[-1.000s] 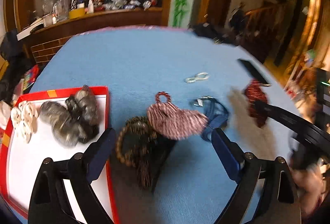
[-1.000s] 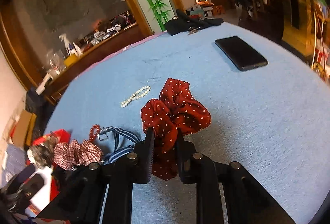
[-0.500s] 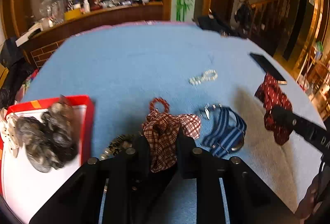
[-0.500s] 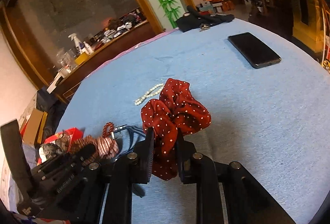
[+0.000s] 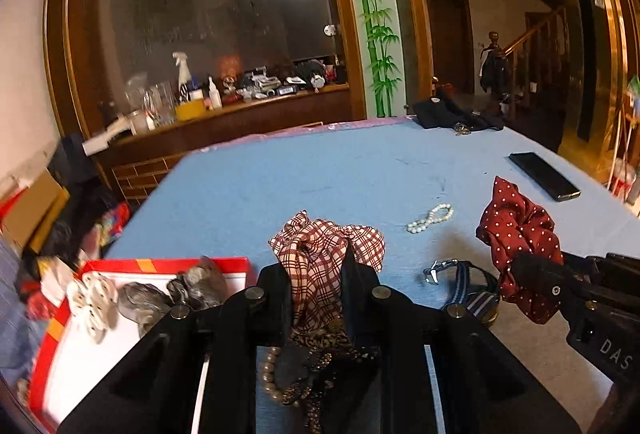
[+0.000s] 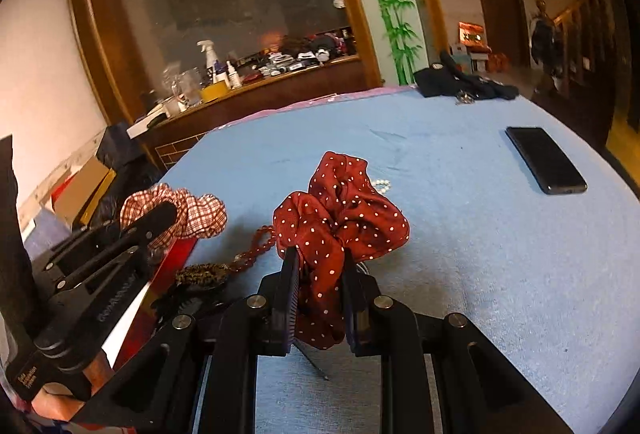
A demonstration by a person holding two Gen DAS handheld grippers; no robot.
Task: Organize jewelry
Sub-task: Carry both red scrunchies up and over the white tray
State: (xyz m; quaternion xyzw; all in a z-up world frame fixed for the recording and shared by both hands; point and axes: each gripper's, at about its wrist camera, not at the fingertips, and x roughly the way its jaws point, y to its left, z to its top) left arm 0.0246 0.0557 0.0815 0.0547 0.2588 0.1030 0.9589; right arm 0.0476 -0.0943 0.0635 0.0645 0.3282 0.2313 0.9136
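Observation:
My left gripper (image 5: pixel 318 282) is shut on a red-and-white plaid scrunchie (image 5: pixel 328 250) and holds it above the blue table; it also shows in the right wrist view (image 6: pixel 188 212). My right gripper (image 6: pixel 318 282) is shut on a dark red polka-dot scrunchie (image 6: pixel 340 218), lifted off the table, also seen in the left wrist view (image 5: pixel 520 234). A red-rimmed white tray (image 5: pixel 100 350) at the left holds grey scrunchies (image 5: pixel 160 294) and a white one (image 5: pixel 94 300). A leopard-print scrunchie with beads (image 5: pixel 312 362) lies under the left gripper.
On the table lie a pearl bracelet (image 5: pixel 430 218), a blue striped strap with a buckle (image 5: pixel 468 286), a red bead bracelet (image 6: pixel 260 246), a black phone (image 6: pixel 546 164) and dark clothing (image 5: pixel 456 114) at the far edge. A cluttered wooden counter (image 5: pixel 224 114) stands behind.
My left gripper shut on the plaid scrunchie and lifted it off the table. My right gripper rose higher with the polka-dot scrunchie.

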